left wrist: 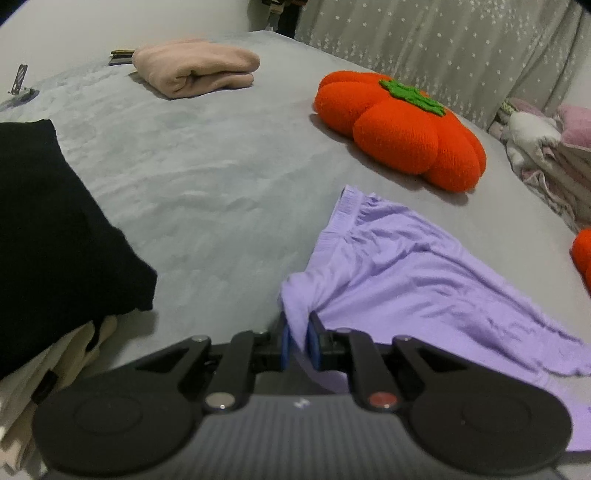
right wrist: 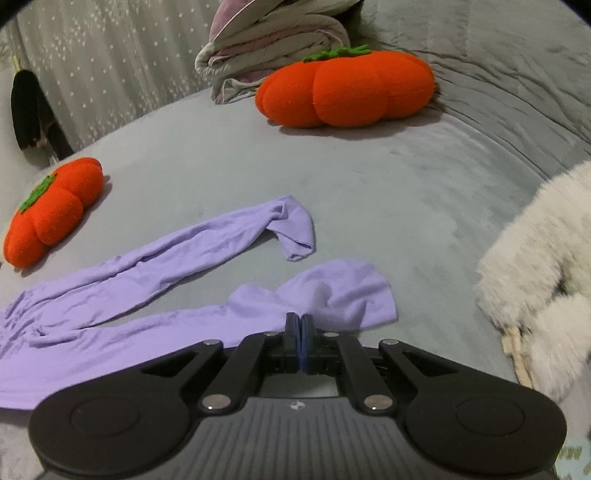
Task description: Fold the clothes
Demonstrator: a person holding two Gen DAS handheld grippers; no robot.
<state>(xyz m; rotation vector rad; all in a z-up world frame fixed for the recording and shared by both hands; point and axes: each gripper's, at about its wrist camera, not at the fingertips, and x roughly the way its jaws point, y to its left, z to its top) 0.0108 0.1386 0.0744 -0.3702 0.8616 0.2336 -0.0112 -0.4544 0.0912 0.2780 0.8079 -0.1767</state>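
Note:
A pair of lilac tights lies on the grey bed cover. In the left wrist view its waist end point(left wrist: 399, 266) spreads out to the right, and my left gripper point(left wrist: 297, 326) is shut on a bunched corner of the waistband. In the right wrist view both legs point(right wrist: 177, 251) stretch from the left, the far one ending in a curled foot point(right wrist: 295, 229). The near leg's end point(right wrist: 332, 291) humps up right at my right gripper point(right wrist: 300, 320), whose jaws are pressed together on its lower edge.
Two orange pumpkin cushions point(right wrist: 343, 88) point(right wrist: 51, 210) sit beyond the tights. A folded pink garment point(left wrist: 195, 68) lies far left, and a black garment over cream cloth point(left wrist: 55, 229) at the near left. White fluffy fabric point(right wrist: 546, 266) lies to the right, and folded bedding point(right wrist: 273, 33) behind.

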